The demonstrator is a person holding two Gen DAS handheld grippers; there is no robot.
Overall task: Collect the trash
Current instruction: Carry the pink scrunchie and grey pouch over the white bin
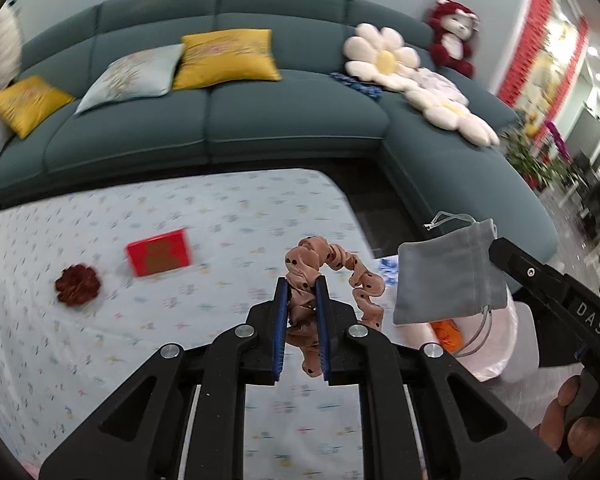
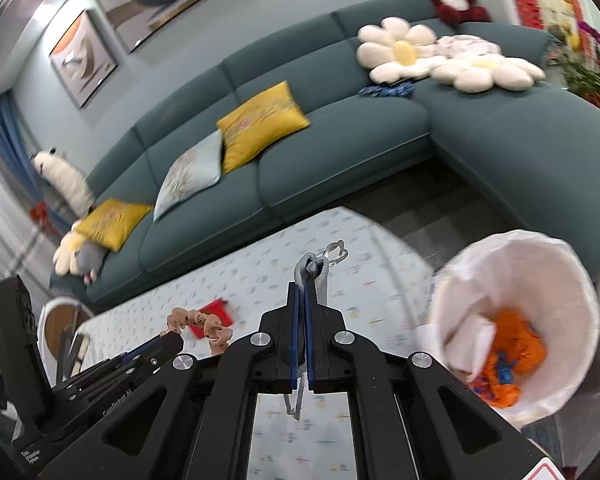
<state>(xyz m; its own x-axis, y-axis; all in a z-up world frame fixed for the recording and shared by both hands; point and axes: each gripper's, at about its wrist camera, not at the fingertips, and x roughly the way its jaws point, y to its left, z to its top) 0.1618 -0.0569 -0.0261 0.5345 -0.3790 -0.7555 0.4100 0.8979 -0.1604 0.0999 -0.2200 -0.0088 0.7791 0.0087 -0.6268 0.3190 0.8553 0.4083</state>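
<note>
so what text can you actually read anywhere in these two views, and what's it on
"DAS": white letters on the black body of the right hand-held gripper, seen in the left wrist view.
Pale lettering on the left hand-held gripper body, right wrist view: too blurred to read.
Gold print on the flat red packet on the table: unreadable.

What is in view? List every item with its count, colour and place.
scrunchie: one, pink with dark dots, in left gripper
pouch: one, grey, hanging from right gripper
bin: one, white-lined, beside table, orange scraps inside
red packet: one, on table
brown scrunchie: one, on table
table: one, pale floral cloth
sofa: one, teal, behind table
yellow cushions: two, on sofa
flower cushions: two, white, on sofa
left gripper: black, shut on scrunchie
right gripper: black, shut on pouch
</note>
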